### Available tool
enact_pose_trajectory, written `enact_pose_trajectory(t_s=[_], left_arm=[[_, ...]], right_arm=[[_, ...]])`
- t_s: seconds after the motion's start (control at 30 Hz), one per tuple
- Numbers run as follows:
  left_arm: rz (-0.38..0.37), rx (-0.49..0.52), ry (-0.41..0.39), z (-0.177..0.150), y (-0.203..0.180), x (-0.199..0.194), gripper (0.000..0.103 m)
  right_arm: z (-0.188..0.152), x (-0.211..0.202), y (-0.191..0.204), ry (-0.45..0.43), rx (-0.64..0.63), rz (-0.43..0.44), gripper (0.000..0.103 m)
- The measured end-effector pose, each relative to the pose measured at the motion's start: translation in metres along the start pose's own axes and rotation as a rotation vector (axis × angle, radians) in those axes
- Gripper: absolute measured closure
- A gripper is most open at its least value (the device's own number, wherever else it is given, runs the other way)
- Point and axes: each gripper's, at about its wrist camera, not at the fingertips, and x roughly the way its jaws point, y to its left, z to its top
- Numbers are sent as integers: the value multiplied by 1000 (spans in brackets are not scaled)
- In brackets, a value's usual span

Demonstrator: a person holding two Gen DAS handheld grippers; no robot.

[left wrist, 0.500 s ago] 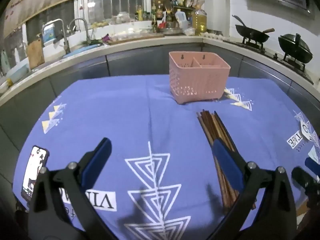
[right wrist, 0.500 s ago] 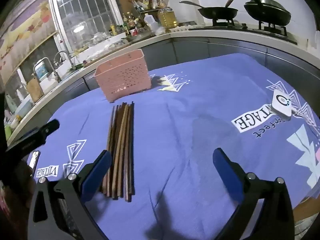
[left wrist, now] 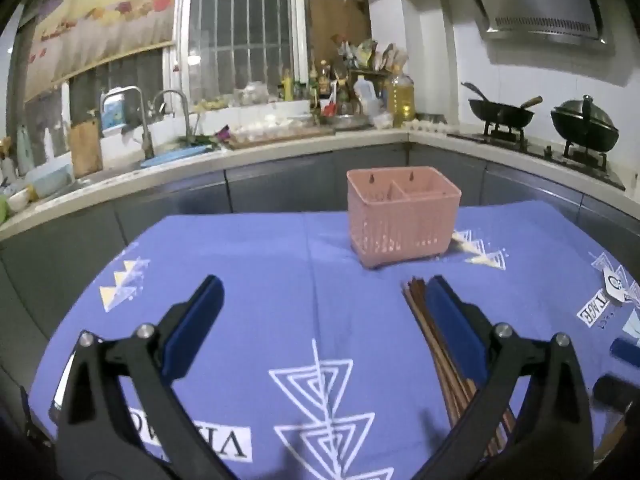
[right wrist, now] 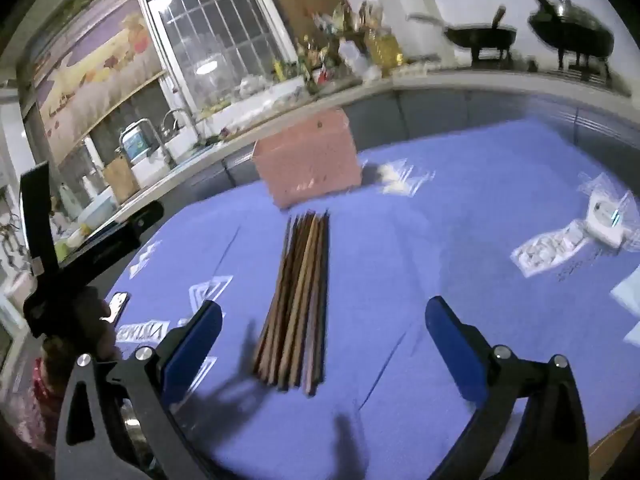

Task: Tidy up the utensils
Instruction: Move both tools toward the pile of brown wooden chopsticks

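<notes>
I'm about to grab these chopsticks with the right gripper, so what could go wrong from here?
The chopsticks lie loose in a fanned bundle, so the open right gripper may pinch several or scatter them. The pink basket stands unsupported on the cloth; dropping sticks in at a slant might tip it.

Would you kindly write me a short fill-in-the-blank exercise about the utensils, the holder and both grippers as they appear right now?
1. The wooden chopsticks lie in a bundle on the ____ tablecloth.
2. The pink basket is split into ____ compartments.
3. The right gripper has its jaws ____, with nothing between them.
4. The left gripper holds ____.

Missing words: blue; two; open; nothing
</notes>
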Motion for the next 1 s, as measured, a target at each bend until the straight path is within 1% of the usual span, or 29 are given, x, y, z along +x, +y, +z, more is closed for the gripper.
enact_pose_trajectory(t_s=[0.03,0.13,0.17,0.23,0.3,0.37,0.4,0.47,0.57,0.67,0.73,0.83,0.93,1.0], left_arm=[[3,-5,-5,2,1,1,6],[-22,-5,-26,9,0,5,6],[-18,-2,-53,13,2,2,6],[22,4,-134,15,1,-4,6],[55,12,-228,15,-1,-10,6],[77,18,-307,12,-4,-14,6],[83,22,-330,11,-5,-14,6],[87,16,-369,5,-7,-15,6],[51,-33,-420,-4,-2,-15,6],[62,-53,-395,-9,3,-8,6],[42,-72,-371,-10,6,-4,6],[17,-131,-327,-13,14,2,6],[31,-111,-257,-12,10,11,6],[36,-102,-235,-11,9,13,6]], right_arm=[[6,-2,2,-33,-11,-24,3],[25,-6,4,-141,-47,-99,3],[32,-9,6,-192,-65,-132,3],[43,-12,6,-279,-78,-192,3],[50,-6,-4,-304,-55,-219,3],[56,-2,-10,-287,-13,-225,3],[58,0,-14,-280,9,-229,3],[53,-4,-17,-314,28,-264,3],[51,-8,-12,-356,-23,-305,3],[50,-8,-5,-391,-74,-325,3],[50,-10,-4,-405,-87,-320,3],[50,-6,-3,-411,-112,-311,3],[47,0,1,-403,-145,-301,5],[46,4,1,-395,-167,-290,8]])
